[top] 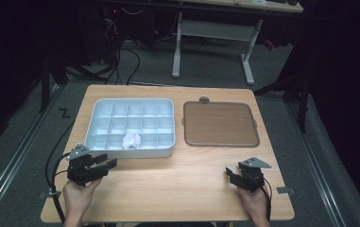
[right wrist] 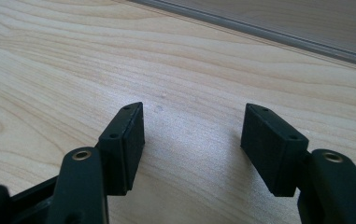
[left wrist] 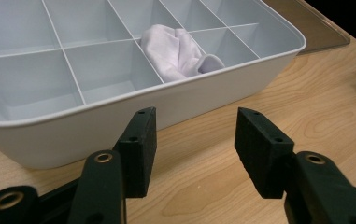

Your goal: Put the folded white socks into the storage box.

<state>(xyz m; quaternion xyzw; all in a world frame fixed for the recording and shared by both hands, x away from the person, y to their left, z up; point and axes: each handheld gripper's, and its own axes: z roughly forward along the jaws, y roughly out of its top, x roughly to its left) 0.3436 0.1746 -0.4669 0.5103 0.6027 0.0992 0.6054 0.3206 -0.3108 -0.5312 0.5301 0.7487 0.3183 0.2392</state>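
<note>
A pale blue-grey compartment tray [top: 167, 149] lies on the left half of the wooden table. One crumpled white cloth [top: 132, 139] sits in a front-row compartment, and in the left gripper view the cloth [left wrist: 175, 51] bulges above its dividers behind the tray wall [left wrist: 185, 100]. My left gripper [top: 106, 161] hovers just in front of the tray's near left corner, open, with nothing between its jaws [left wrist: 195, 144]. My right gripper [top: 232, 176] rests low near the front right of the table, open over bare wood [right wrist: 192, 140].
A brown flat lid or board [top: 220, 124] with a small knob at its far edge lies right of the tray. Cables trail off the table's left side. A white-legged desk stands on the floor beyond the table.
</note>
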